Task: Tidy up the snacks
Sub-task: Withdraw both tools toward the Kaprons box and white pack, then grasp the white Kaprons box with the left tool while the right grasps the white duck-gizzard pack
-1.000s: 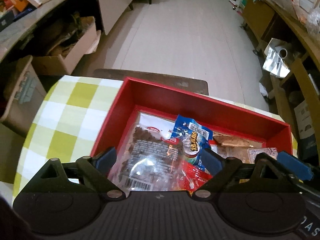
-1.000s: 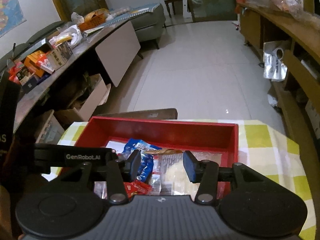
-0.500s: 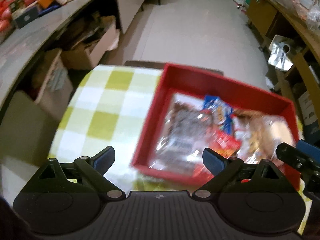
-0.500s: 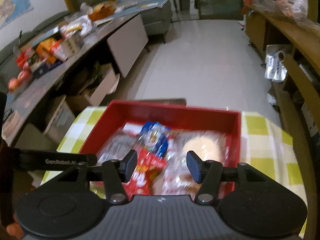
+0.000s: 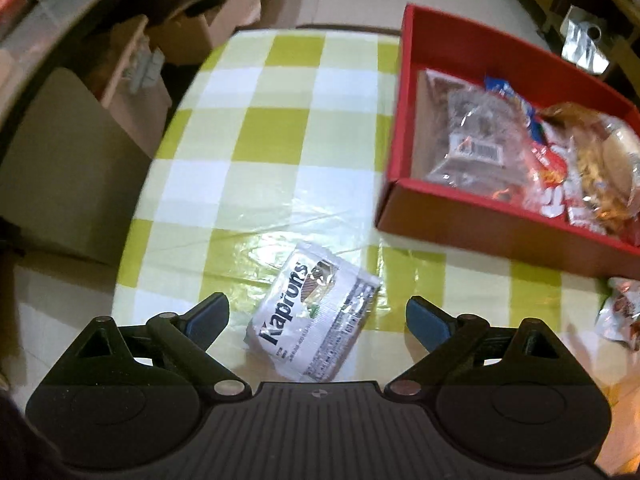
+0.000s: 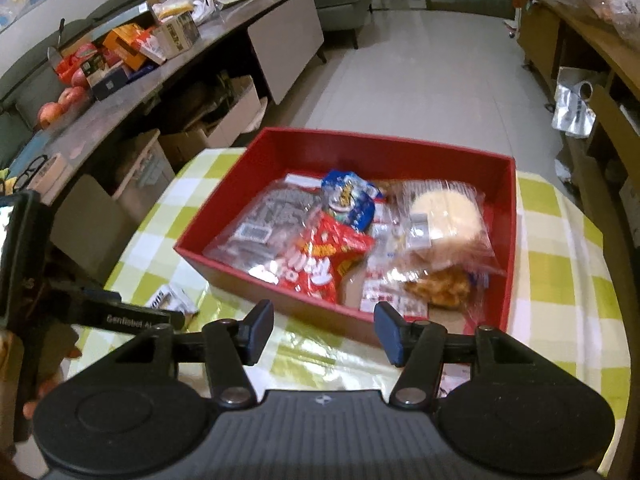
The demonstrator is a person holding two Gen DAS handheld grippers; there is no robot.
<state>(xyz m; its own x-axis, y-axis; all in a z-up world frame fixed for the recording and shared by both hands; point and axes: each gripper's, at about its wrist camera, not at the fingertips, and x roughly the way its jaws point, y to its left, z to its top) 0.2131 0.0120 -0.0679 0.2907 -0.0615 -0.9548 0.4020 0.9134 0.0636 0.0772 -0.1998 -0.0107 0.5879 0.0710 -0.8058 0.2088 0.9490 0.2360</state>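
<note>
Left gripper (image 5: 317, 317) hangs wide open over the packet (image 5: 312, 316) beside the box (image 5: 480, 220); its slick, flat film could slip free. Right gripper (image 6: 324, 330), jaws just opened and empty, might bump the box wall.

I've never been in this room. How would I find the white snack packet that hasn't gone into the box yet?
Start at the table with the green-and-white checked cloth and find the red box of snacks. The white packet lies flat on the cloth, outside the box near its corner. It bears large dark lettering, and it lies alone.
</note>
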